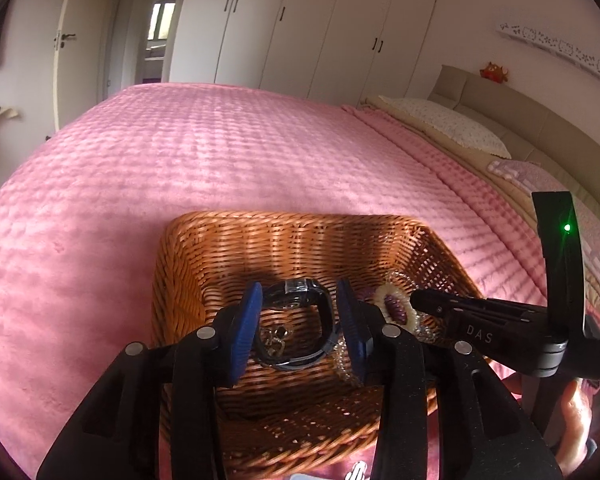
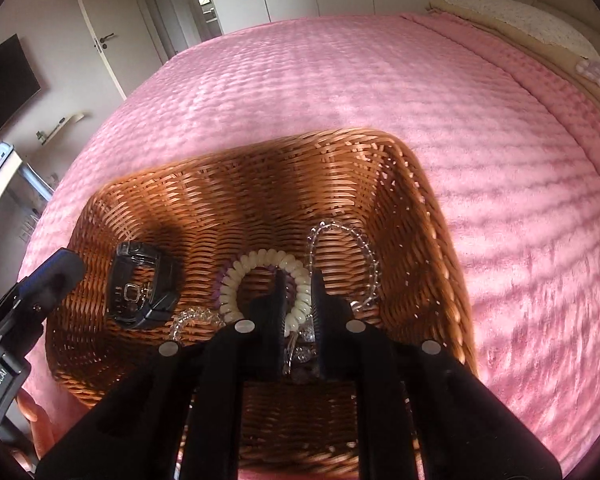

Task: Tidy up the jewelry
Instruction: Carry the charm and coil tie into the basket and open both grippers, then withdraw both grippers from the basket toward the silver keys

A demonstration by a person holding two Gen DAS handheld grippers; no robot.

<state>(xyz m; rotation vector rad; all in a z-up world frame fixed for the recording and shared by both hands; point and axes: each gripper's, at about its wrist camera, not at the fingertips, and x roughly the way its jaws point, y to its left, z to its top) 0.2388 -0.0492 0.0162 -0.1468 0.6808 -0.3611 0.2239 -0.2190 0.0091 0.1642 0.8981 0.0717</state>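
Here, from the left wrist, the left gripper [image 1: 298,320] hangs with jaws spread over the watch [image 1: 300,322] lying in the basket [image 1: 284,240]. From the right wrist, the right gripper [image 2: 298,308] stands nearly shut, seemingly pinching the white spiral bracelet [image 2: 268,268] inside the basket, beside clear beads [image 2: 340,240]; sorting looks unfinished, everything there heaped together.

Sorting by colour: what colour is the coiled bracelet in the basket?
Cream, with purple coils at one side: coiled bracelet in the basket. Best in the right wrist view.
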